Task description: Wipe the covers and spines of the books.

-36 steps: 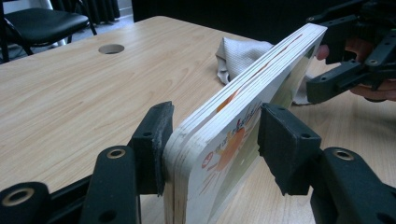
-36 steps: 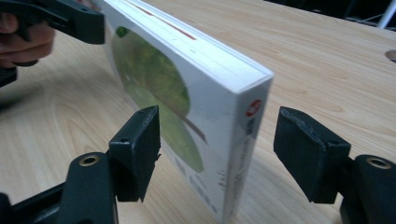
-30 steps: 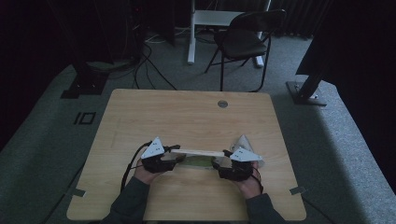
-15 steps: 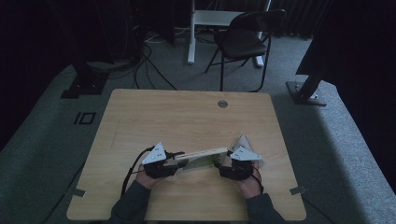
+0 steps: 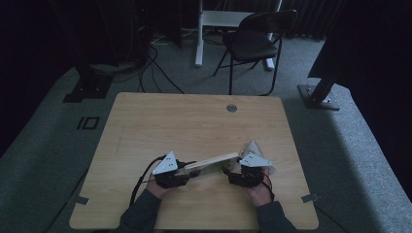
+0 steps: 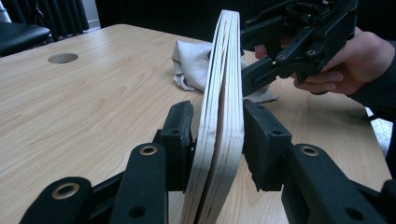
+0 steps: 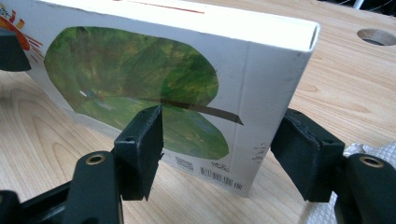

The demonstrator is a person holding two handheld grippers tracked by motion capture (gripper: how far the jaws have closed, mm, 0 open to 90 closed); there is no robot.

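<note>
Since a second ago the board book (image 5: 212,163) has tipped up from flat onto its long edge near the table's (image 5: 194,121) near side, and the left gripper's (image 6: 217,140) jaws have just been closing on its page end; they now pinch it. The right gripper (image 7: 224,154) straddles the spine end, jaws apart. Stiff, light, glossy, likely slippery: grip across the thickness. A white cloth (image 6: 194,63) lies behind.
</note>
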